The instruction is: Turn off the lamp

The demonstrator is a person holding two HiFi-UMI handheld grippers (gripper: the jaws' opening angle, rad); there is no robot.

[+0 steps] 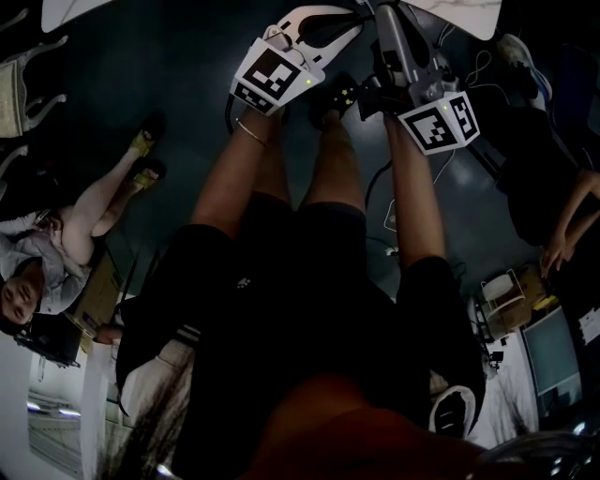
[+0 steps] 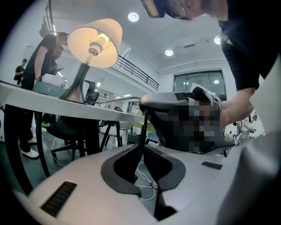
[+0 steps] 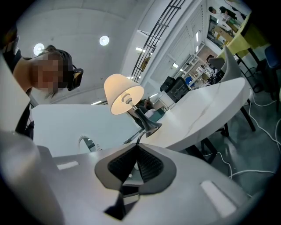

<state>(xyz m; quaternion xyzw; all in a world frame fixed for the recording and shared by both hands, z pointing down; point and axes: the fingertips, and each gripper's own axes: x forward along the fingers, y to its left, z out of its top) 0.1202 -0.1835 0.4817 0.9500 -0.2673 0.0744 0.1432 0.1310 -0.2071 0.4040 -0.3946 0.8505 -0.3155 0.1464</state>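
Note:
The lamp (image 2: 94, 41) is lit; its cream shade and dark flared base (image 2: 74, 92) stand on a white table (image 2: 26, 94), up and left of my left gripper (image 2: 142, 147). A thin black cord (image 2: 144, 127) runs from the left gripper's closed tips up to the right gripper's grey body (image 2: 171, 100). In the right gripper view the lamp (image 3: 124, 97) stands ahead on the table (image 3: 206, 110), and its cord (image 3: 139, 139) drops from the base into my right gripper (image 3: 137, 148), whose pads are shut on it. In the head view both grippers, left (image 1: 347, 23) and right (image 1: 386, 23), are held out close together.
A person sits at the left (image 1: 56, 253) and another stands at the right (image 1: 562, 225). Someone stands behind the table (image 2: 44, 57). Table legs and office chairs (image 2: 70, 127) fill the space under the table, and white cables (image 2: 147, 182) lie on the dark floor.

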